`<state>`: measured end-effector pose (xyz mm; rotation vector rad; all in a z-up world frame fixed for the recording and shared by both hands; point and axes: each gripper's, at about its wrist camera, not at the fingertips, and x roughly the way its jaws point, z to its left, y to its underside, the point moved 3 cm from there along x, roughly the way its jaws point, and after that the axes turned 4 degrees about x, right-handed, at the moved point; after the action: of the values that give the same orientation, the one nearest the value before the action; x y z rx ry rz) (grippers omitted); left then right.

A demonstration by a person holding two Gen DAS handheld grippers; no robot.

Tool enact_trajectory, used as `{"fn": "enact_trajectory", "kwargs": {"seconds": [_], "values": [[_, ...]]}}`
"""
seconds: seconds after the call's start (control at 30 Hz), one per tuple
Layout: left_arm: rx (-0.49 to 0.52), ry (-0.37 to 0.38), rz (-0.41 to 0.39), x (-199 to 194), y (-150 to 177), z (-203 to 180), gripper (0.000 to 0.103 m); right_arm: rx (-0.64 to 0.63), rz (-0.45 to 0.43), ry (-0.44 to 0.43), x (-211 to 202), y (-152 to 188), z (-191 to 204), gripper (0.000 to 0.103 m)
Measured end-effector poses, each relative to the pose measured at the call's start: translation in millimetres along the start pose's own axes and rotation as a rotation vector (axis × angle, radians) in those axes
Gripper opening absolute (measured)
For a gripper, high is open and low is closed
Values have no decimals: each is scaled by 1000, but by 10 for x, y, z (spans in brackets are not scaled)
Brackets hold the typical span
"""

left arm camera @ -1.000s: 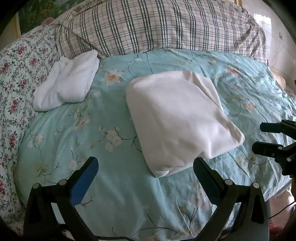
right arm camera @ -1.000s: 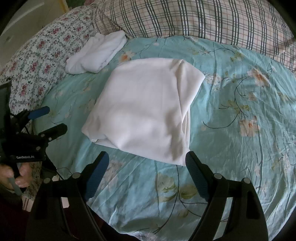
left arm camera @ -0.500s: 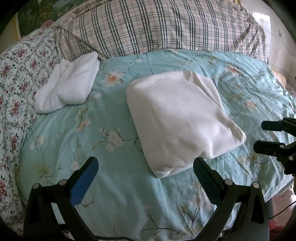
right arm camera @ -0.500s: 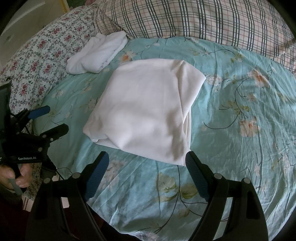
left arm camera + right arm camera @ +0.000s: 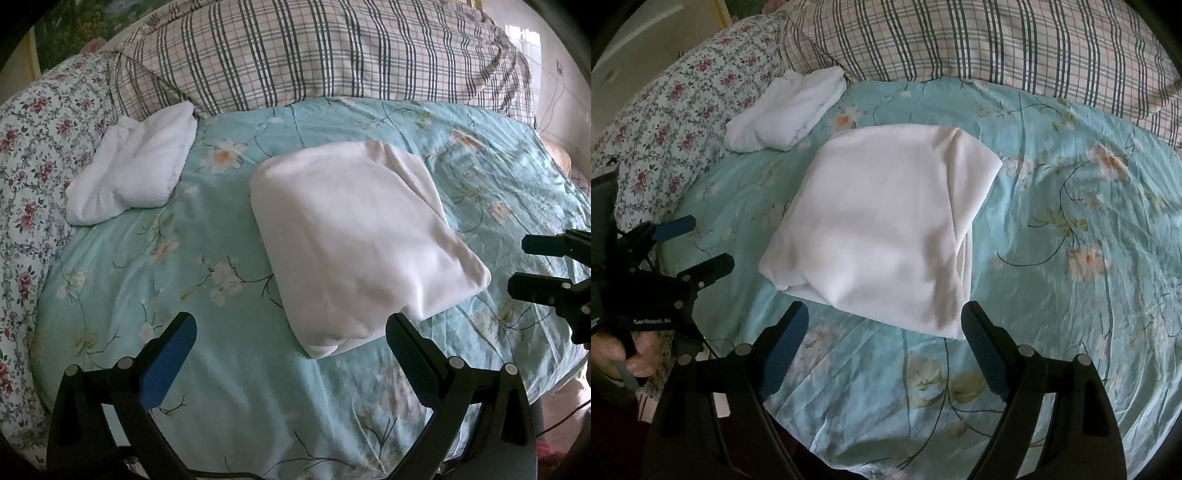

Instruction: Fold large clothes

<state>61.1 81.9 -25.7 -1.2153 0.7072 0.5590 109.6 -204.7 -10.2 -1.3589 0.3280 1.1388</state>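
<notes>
Teal floral bedspread (image 5: 229, 369) barely shifts in view from a second ago, the folded white garment (image 5: 354, 236) lying untouched mid-bed while left gripper (image 5: 291, 332) and right gripper (image 5: 882, 325) hover back, fingers apart and empty — folding looks finished.

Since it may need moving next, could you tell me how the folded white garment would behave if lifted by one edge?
The folded white garment would probably sag and unfold: its layers lie loose at the near corner. It looks thin and light. Pushed, it would likely bunch on the wrinkled floral bedspread.
</notes>
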Motion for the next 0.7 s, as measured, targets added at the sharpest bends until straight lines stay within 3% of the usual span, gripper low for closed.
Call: {"fn": "enact_trajectory", "kwargs": {"seconds": [0.7], "values": [[10, -17, -5, 103, -167, 16, 103, -16, -10, 4, 63, -149, 8, 85]]}}
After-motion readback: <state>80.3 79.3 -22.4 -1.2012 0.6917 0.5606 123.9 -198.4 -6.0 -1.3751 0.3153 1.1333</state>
